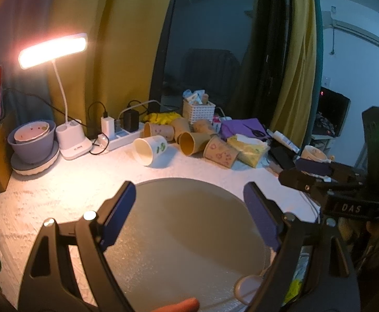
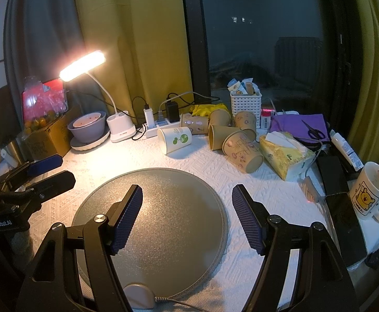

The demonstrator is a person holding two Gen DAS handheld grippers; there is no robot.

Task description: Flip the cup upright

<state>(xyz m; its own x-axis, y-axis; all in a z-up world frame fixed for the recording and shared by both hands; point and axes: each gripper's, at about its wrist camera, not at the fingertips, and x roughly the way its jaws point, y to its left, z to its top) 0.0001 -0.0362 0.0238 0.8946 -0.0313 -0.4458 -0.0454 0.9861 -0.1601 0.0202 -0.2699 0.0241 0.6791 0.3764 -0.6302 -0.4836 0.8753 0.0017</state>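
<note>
Several paper cups lie on their sides at the back of the table. A white cup with a green print (image 1: 151, 150) (image 2: 175, 139) lies nearest, left of several brown printed cups (image 1: 220, 152) (image 2: 242, 152). My left gripper (image 1: 189, 214) is open and empty over a round grey mat (image 1: 184, 234). My right gripper (image 2: 186, 217) is open and empty over the same mat (image 2: 163, 221). Each gripper also shows at the edge of the other's view, the right gripper (image 1: 311, 167) in the left wrist view, the left gripper (image 2: 51, 169) in the right wrist view.
A lit desk lamp (image 2: 85, 65), stacked bowls (image 2: 89, 127), a power strip (image 2: 160, 126), a white basket (image 2: 246, 106), a tissue pack (image 2: 283, 156), purple cloth with scissors (image 2: 301, 127), a phone (image 2: 345, 228) and an upright bear mug (image 2: 371, 191) crowd the table's back and right.
</note>
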